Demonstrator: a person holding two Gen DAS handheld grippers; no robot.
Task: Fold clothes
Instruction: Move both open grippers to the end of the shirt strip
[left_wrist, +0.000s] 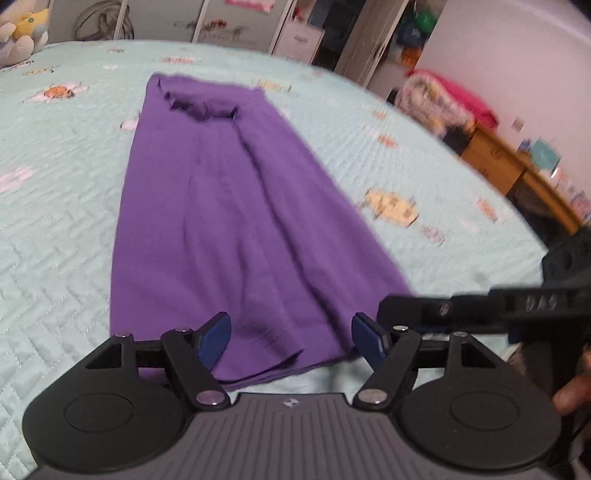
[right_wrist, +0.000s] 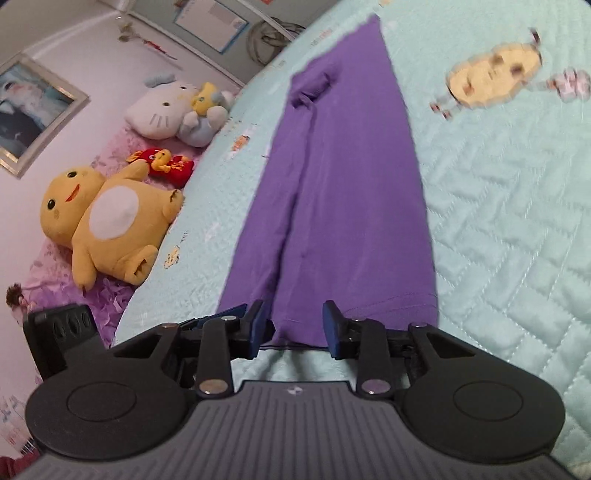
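A purple garment lies as a long, narrow strip on the pale green quilt, its collar at the far end and its hem at the near end. My left gripper hovers over the near hem, open wide, with the blue pads apart from the cloth. In the right wrist view the same purple garment runs away from my right gripper, which stands open over the hem with nothing pressed between its pads. The right gripper's black body shows at the right of the left wrist view.
Plush toys lie along the bed's left side on a pink cover. A wooden desk with a pile of bedding stands beyond the bed's right edge. Wardrobe doors line the far wall. A person's fingers hold the handle.
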